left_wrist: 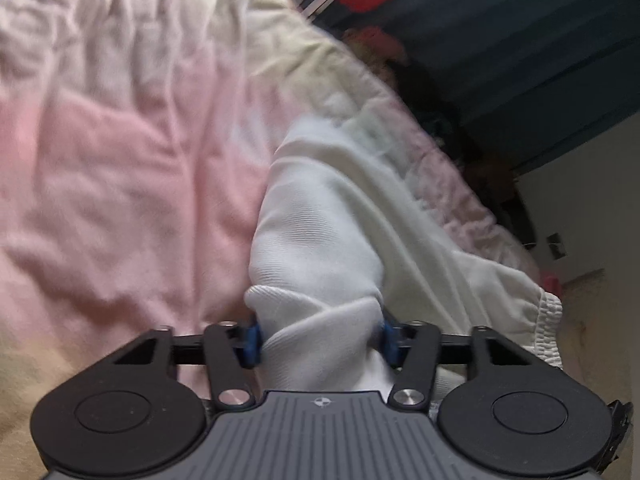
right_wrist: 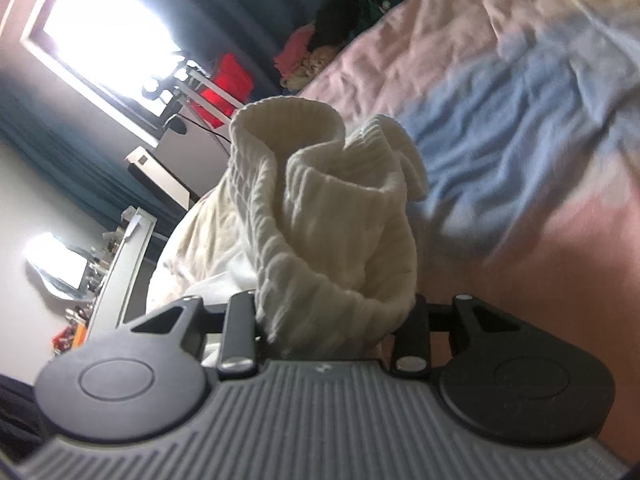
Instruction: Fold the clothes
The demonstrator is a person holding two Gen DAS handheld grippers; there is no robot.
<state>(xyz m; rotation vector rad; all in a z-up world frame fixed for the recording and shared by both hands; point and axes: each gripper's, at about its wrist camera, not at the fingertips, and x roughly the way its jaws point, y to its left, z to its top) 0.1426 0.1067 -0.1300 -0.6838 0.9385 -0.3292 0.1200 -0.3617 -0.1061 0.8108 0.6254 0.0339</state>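
Left gripper (left_wrist: 320,340): we see its blue pads pinching a bunched fold of the white garment (left_wrist: 320,220), jaws partly closed on the cloth.
Right gripper (right_wrist: 334,316): jaws narrowed around the cream ribbed cuff (right_wrist: 320,208), which stands up in loops above them.
Garment's place: it lies across the pastel bedsheet (left_wrist: 120,160), trailing away from the left gripper.
Background: window (right_wrist: 104,36) bright, teal curtain (left_wrist: 520,40) beside the bed.

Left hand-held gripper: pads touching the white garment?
Touching. The left wrist view shows the left hand-held gripper with both blue pads pressed into a bunched fold of the white garment; no gap on either side.
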